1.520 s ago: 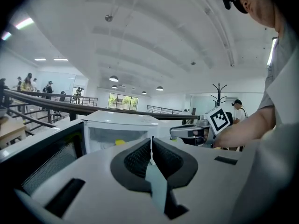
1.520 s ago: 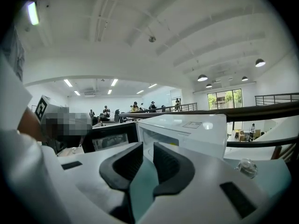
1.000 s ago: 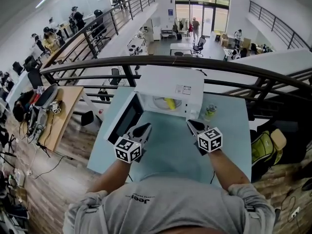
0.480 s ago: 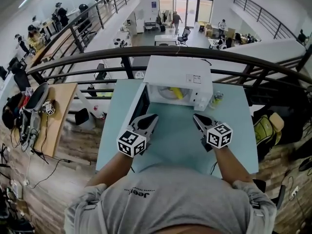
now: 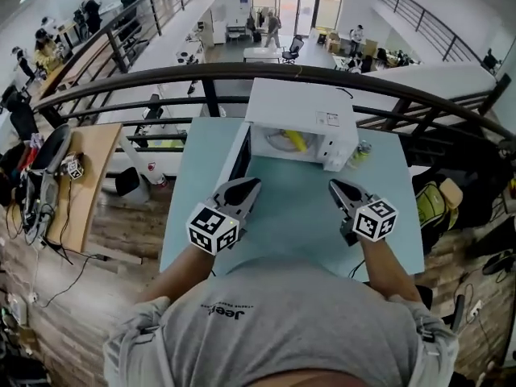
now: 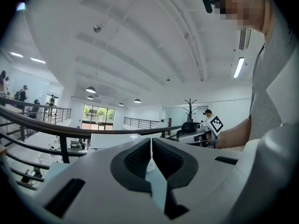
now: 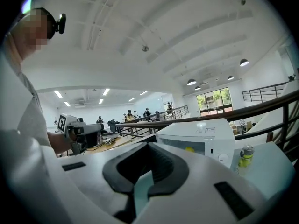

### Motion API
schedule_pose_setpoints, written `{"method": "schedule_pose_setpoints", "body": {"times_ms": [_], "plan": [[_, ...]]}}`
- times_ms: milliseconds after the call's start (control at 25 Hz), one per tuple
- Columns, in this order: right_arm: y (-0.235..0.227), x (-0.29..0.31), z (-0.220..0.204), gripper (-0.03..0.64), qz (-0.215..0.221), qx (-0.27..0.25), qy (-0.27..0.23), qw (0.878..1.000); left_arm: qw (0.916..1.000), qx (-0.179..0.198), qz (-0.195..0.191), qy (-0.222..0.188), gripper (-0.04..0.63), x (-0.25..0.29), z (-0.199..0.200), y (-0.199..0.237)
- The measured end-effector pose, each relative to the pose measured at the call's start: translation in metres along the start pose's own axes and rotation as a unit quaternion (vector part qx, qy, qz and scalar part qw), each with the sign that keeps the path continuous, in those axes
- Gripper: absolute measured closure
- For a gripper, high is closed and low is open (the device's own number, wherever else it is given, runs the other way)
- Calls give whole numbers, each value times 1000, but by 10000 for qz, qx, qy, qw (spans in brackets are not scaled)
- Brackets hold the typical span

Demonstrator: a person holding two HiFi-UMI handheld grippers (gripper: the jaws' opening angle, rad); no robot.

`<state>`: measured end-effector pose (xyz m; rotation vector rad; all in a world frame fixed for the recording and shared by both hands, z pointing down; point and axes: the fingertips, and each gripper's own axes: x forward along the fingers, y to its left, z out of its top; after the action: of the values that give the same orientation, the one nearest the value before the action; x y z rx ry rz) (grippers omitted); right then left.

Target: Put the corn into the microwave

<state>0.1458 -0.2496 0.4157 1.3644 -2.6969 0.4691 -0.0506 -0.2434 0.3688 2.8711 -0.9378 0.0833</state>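
The white microwave (image 5: 298, 107) stands at the far side of the pale blue table (image 5: 290, 224), its door (image 5: 239, 158) swung open to the left. The yellow corn (image 5: 295, 141) lies inside on the turntable. It also shows through the opening in the right gripper view as the corn (image 7: 189, 149) in the microwave (image 7: 196, 136). My left gripper (image 5: 251, 185) hovers over the table in front of the door, shut and empty. My right gripper (image 5: 334, 186) hangs in front of the microwave's right side, also shut and empty. Each gripper view shows its jaws pressed together: left gripper (image 6: 151, 142), right gripper (image 7: 149, 145).
A small green and yellow can (image 5: 363, 151) stands on the table right of the microwave, seen too as the can (image 7: 245, 157). A dark railing (image 5: 161, 79) runs behind the table with a drop beyond. A wooden desk (image 5: 81, 176) with gear lies lower left.
Both grippers have drawn back from the microwave toward me and risen a little. Both stay shut, and the corn has not moved.
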Motion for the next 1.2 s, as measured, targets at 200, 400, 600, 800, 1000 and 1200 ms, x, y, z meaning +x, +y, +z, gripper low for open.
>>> {"method": "schedule_pose_setpoints", "body": {"times_ms": [200, 400, 600, 800, 1000, 1200], "plan": [[-5, -14, 7, 598, 284, -272, 123, 9992, 9992, -120, 355, -146, 566, -1, 2, -14], [-4, -30, 11, 598, 518, -636, 174, 9965, 9974, -351, 581, -260, 566, 6, 1, -23], [-9, -47, 2, 598, 502, -606, 162, 9968, 9979, -311, 535, -177, 566, 12, -2, -37], [-11, -44, -1, 598, 469, -391, 71, 9981, 9983, -216, 527, -93, 566, 8, 1, -39], [-7, -40, 4, 598, 473, -348, 18, 9983, 9981, -201, 566, -118, 566, 1, 4, -34], [-6, -40, 1, 598, 432, -261, 7, 9987, 9983, -195, 544, -99, 566, -3, 1, -34]]}}
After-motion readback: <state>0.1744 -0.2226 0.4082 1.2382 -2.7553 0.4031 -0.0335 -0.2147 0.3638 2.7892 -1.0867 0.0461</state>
